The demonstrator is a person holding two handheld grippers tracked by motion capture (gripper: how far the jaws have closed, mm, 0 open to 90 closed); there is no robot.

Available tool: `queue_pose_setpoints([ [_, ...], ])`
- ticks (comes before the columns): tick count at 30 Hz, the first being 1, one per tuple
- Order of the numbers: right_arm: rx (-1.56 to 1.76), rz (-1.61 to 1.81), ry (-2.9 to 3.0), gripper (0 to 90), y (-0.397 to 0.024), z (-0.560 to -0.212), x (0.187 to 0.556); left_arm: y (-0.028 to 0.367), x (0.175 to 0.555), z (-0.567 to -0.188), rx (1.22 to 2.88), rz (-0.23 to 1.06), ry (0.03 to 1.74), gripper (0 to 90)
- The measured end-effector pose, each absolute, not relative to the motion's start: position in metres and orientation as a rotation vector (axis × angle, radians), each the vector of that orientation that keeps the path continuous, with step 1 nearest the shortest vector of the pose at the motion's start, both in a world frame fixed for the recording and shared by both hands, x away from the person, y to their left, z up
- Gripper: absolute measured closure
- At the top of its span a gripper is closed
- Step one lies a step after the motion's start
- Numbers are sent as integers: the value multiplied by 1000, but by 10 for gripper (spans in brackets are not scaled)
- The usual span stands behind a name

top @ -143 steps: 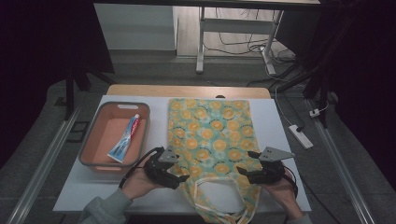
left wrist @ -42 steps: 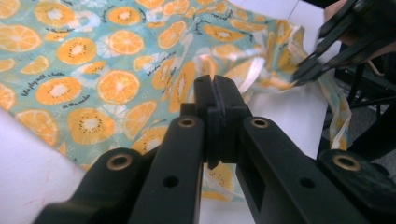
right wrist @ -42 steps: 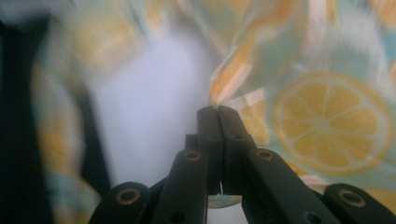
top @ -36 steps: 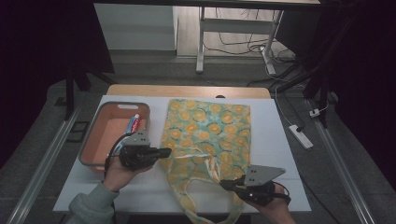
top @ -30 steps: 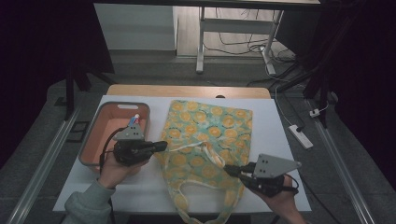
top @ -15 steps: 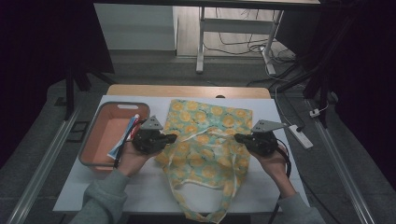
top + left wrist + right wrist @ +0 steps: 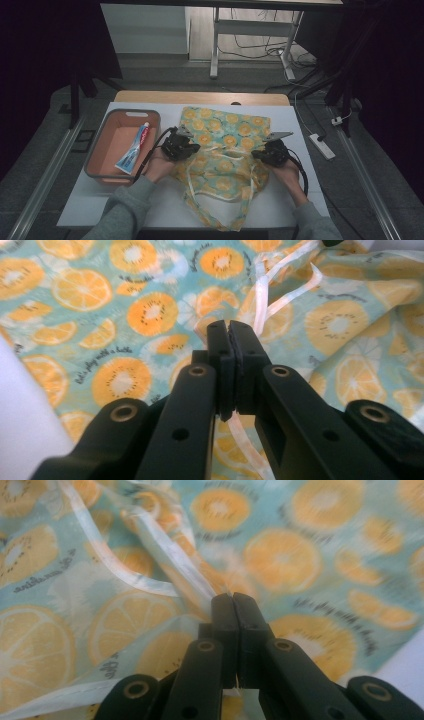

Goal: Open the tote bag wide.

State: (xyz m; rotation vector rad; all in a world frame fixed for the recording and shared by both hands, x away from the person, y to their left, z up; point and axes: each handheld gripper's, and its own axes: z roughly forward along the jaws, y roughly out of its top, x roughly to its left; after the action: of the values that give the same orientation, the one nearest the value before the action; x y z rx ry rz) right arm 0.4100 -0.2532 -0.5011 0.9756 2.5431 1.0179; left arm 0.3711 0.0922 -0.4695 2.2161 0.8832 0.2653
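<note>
A teal cloth bag (image 7: 226, 125) printed with orange and kiwi slices lies on the white table, its near half rumpled and its pale strap handles (image 7: 215, 150) looped over it. My left gripper (image 7: 196, 148) sits at the bag's left edge. Its jaws are shut on a pale strap and the fabric (image 7: 150, 315), as the left gripper (image 7: 231, 332) view shows. My right gripper (image 7: 255, 154) sits at the bag's right side, shut on the bag's hem and strap (image 7: 150, 535). The right gripper (image 7: 232, 600) jaws have just eased slightly apart, with cloth still pinched between them.
An orange tray (image 7: 100, 172) holding a toothpaste tube (image 7: 134, 152) stands left of the bag, close to my left hand. A white power strip (image 7: 321, 146) lies off the table's right edge. Bare white tabletop (image 7: 165, 205) runs along the near edge.
Both grippers have come down and inward over the bag with its edge still pinched. The left moved right, the right moved away from the person. The bag is more bunched in the middle.
</note>
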Motion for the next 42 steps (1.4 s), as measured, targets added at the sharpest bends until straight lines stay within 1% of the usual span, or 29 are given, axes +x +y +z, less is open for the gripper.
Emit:
queue_pose_setpoints([
  [1, 943, 1031, 2529, 735, -252, -494, 404, 92, 370, -469, 2217, 265, 880, 870],
  [2, 933, 1070, 2502, 656, -251, -485, 399, 93, 369, -468, 2210, 267, 877, 870],
  [6, 855, 1255, 2427, 492, -246, -443, 374, 96, 367, -466, 2199, 271, 876, 870],
  [9, 760, 1370, 2442, 449, -231, -419, 356, 99, 367, -466, 2185, 261, 886, 870],
  [11, 680, 1374, 2496, 425, -215, -416, 347, 99, 367, -465, 2184, 264, 883, 869],
  [14, 600, 1299, 2591, 399, -186, -429, 344, 100, 366, -464, 2181, 266, 879, 869],
  [18, 591, 1115, 2671, 368, -158, -460, 356, 102, 366, -463, 2173, 265, 878, 869],
  [20, 598, 1092, 2715, 373, -150, -473, 364, 104, 367, -463, 2165, 266, 883, 869],
  [24, 571, 1030, 2769, 393, -133, -487, 371, 108, 368, -462, 2146, 261, 890, 869],
  [26, 558, 1004, 2802, 444, -127, -494, 373, 111, 367, -459, 2133, 264, 890, 869],
  [27, 545, 969, 2825, 489, -125, -498, 374, 112, 367, -458, 2131, 266, 887, 869],
  [29, 530, 894, 2842, 698, -122, -505, 375, 113, 366, -457, 2121, 262, 885, 869],
  [31, 557, 917, 2855, 839, -123, -506, 376, 113, 365, -456, 2118, 263, 882, 867],
  [32, 554, 931, 2845, 879, -124, -505, 376, 113, 363, -455, 2116, 263, 875, 864],
  [33, 554, 931, 2845, 879, -124, -505, 376, 113, 363, -455, 2116, 263, 875, 855],
  [34, 560, 975, 2811, 887, -126, -498, 375, 113, 359, -452, 2117, 268, 857, 839],
  [36, 588, 1067, 2772, 888, -132, -486, 375, 113, 356, -449, 2110, 273, 847, 766],
  [38, 600, 1120, 2739, 888, -137, -474, 375, 115, 347, -442, 2100, 290, 817, 671],
  [39, 604, 1137, 2724, 888, -139, -470, 376, 116, 335, -434, 2096, 298, 772, 638],
  [40, 607, 1149, 2711, 888, -141, -466, 377, 116, 335, -434, 2096, 298, 772, 610],
  [42, 628, 1173, 2705, 888, -144, -464, 380, 114, 320, -426, 2108, 305, 718, 571],
])
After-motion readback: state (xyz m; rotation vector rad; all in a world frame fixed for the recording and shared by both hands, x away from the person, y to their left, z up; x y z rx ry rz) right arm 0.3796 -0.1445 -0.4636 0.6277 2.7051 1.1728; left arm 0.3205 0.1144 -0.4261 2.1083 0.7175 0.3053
